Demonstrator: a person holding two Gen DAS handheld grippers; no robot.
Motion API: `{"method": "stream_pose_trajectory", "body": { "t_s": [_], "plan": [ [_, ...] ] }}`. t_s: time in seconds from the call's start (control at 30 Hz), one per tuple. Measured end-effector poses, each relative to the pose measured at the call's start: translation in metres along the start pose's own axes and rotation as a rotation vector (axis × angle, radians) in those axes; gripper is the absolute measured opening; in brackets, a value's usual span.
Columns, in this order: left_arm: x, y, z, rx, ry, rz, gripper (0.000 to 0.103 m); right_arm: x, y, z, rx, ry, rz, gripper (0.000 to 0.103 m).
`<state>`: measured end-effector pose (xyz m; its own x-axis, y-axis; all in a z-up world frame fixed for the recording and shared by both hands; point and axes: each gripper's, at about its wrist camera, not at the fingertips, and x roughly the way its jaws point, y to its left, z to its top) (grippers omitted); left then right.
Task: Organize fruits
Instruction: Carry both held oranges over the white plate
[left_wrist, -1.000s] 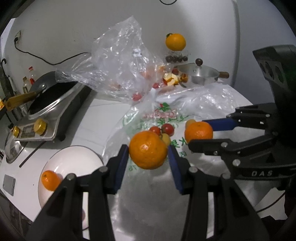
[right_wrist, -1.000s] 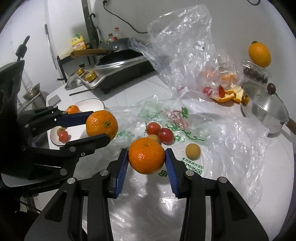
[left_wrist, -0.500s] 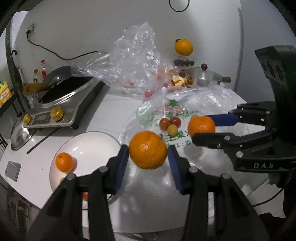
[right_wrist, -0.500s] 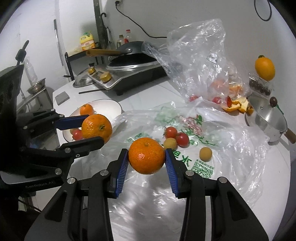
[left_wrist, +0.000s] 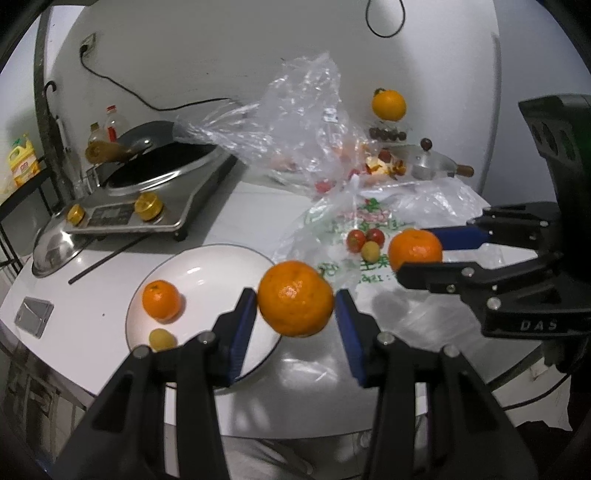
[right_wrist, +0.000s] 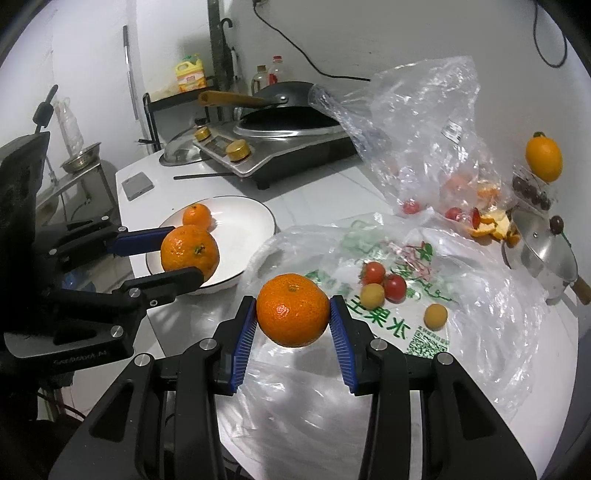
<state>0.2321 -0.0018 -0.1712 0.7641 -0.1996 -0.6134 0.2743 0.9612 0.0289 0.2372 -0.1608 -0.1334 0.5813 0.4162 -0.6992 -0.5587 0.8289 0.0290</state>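
- One mandarin (left_wrist: 295, 298) is clamped in the left gripper (left_wrist: 295, 314), above the white plate's (left_wrist: 207, 266) near right rim.
- A second mandarin (right_wrist: 292, 309) is clamped in the right gripper (right_wrist: 293, 325), over the printed bag (right_wrist: 388, 314).

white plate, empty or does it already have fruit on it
Not empty. The plate holds a small orange and a small yellow fruit; most of it is bare.
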Motion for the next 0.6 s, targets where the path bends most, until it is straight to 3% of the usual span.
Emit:
{"method": "stream_pose_trajectory", "body": {
  "t_s": [0.6],
  "plan": [
    [-0.005, 0.045, -0.012, -0.041, 0.000, 0.042, 0.045, 0.018, 0.034, 0.017, -0.051, 0.006, 0.026, 0.043]
  ]
}}
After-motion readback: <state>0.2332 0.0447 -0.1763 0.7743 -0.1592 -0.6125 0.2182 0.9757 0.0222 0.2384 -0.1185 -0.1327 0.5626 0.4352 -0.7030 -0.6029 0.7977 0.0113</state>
